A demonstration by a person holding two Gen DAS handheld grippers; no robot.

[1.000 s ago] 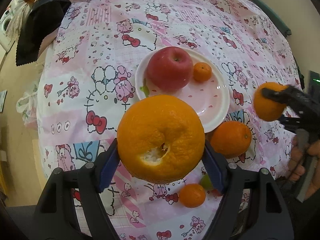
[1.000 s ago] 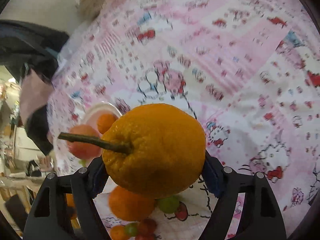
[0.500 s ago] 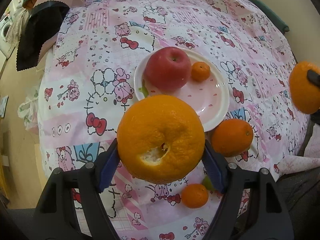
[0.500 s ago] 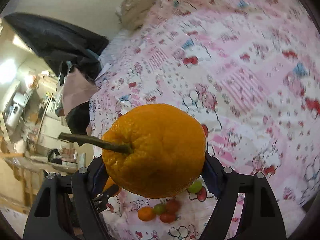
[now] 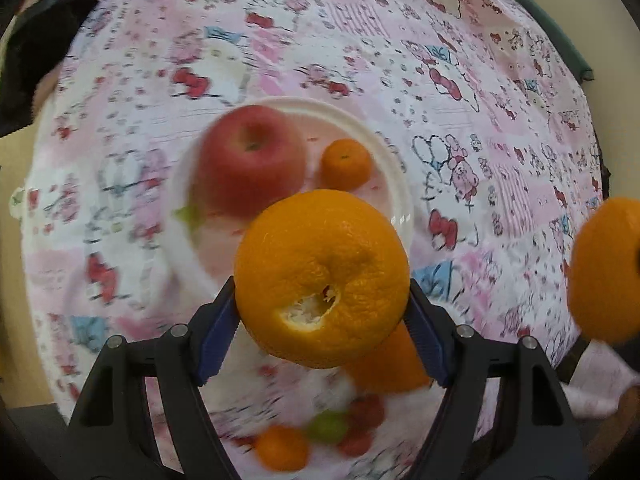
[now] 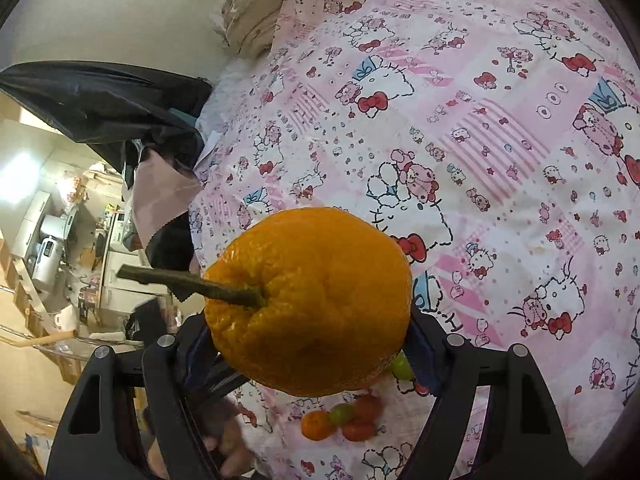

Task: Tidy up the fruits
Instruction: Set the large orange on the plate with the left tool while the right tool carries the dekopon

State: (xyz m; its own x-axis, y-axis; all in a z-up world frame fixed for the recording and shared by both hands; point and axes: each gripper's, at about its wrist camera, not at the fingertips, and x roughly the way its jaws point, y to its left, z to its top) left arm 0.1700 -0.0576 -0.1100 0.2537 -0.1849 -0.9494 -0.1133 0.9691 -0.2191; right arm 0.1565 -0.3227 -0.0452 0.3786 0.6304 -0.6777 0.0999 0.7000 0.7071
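Observation:
My left gripper (image 5: 322, 316) is shut on a large orange with a torn navel (image 5: 322, 278), held above the near edge of a white plate (image 5: 394, 184). The plate holds a red apple (image 5: 252, 160) and a small mandarin (image 5: 346, 164). My right gripper (image 6: 310, 344) is shut on a large orange with a woody stem (image 6: 310, 300); that orange also shows at the right edge of the left wrist view (image 5: 604, 276). Another orange (image 5: 388, 364) lies on the cloth behind the left gripper's orange.
A cluster of a small mandarin (image 6: 316, 424), green grapes (image 6: 341, 413) and red cherry tomatoes (image 6: 360, 430) lies on the pink Hello Kitty cloth (image 6: 480, 140). Dark clothing (image 6: 108, 100) hangs off the bed's left side. A beige pillow (image 6: 252, 8) sits at the far end.
My left gripper moved forward and right with its orange, over the plate's near edge. My right gripper swung away, its view now over bare cloth; both still hold their oranges.

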